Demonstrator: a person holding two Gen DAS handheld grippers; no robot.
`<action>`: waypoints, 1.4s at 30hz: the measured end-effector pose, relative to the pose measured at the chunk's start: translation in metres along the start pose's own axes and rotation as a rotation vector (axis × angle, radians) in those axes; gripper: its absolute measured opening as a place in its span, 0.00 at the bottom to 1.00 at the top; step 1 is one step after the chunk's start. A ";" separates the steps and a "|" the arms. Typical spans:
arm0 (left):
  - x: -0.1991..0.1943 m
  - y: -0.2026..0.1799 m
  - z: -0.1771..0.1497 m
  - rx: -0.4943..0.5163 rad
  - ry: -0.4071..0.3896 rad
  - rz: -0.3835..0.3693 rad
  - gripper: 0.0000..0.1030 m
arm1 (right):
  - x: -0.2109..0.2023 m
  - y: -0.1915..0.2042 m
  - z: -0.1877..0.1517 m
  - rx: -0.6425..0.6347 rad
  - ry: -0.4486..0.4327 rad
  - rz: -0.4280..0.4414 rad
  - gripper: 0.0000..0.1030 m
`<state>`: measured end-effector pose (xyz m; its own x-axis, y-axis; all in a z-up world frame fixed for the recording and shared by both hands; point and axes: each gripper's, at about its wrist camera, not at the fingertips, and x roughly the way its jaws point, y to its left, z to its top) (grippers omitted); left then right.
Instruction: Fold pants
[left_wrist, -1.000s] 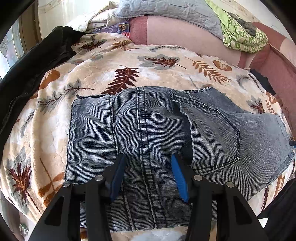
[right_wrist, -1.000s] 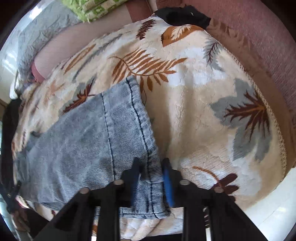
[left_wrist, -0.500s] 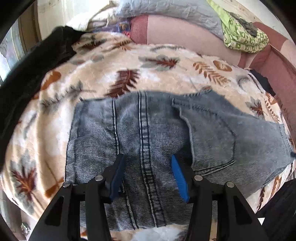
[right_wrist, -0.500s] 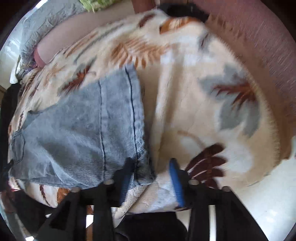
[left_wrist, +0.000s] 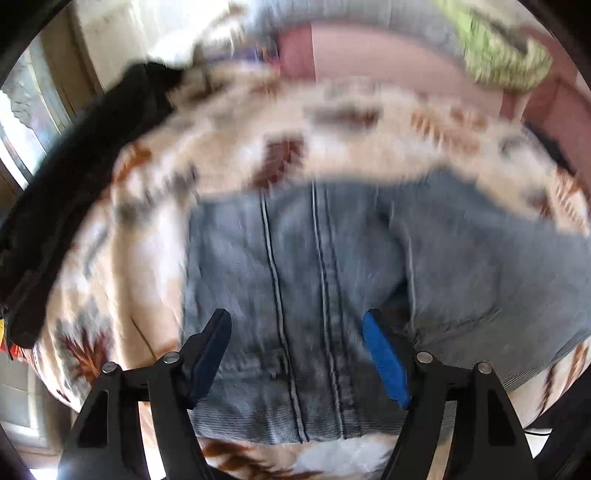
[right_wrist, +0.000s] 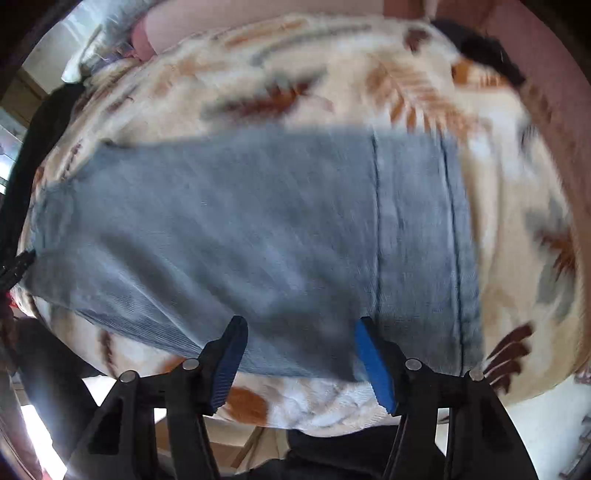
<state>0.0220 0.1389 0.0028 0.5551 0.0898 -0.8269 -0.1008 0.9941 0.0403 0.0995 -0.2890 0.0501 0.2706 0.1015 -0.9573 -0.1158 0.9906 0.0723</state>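
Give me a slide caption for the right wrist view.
Open right gripper poised over the near edge of grey-blue jeans spread on a leaf-print blanket.

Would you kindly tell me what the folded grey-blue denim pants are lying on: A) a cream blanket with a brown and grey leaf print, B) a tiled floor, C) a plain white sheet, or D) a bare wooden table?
A: the grey-blue denim pants rest flat on a cream blanket with a brown and grey leaf print, which shows on every side of them.
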 end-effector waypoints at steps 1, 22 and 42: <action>-0.006 -0.001 0.003 -0.002 -0.027 -0.021 0.73 | -0.008 0.011 0.011 -0.022 -0.033 0.000 0.62; 0.038 -0.012 -0.015 0.002 -0.039 -0.049 0.81 | 0.145 0.274 0.153 -0.706 -0.020 -0.106 0.01; 0.036 -0.009 -0.016 -0.016 -0.041 -0.043 0.82 | 0.078 0.065 0.024 0.172 0.011 0.357 0.64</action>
<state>0.0296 0.1321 -0.0361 0.5924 0.0500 -0.8041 -0.0896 0.9960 -0.0041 0.1356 -0.2144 -0.0137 0.2318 0.4419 -0.8666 -0.0391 0.8944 0.4456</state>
